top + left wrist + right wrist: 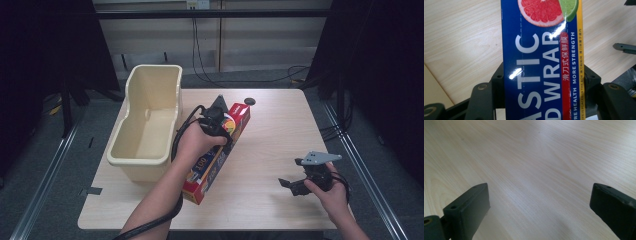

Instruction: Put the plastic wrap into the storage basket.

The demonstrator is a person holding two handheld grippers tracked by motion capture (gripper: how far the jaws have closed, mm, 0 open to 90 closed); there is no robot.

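Your left gripper point(222, 131) is clamped across the long red-and-blue cardboard plastic-wrap box point(216, 159) near its far end, so the near end may sag, twist loose, or clip the cream plastic tub point(145, 120) to its left; your right gripper point(292, 186) hangs released.

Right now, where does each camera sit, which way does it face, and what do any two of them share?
High view: above the person's side, facing forward and down on the table; shows the tub, both forearms, left gripper shut on the plastic wrap box, right gripper open.
Left gripper view: on the left gripper, looking along its jaws at the box.
Right gripper view: on the right gripper, facing bare tabletop.
Shared: the box is in the high and left gripper views; the tabletop in all three.
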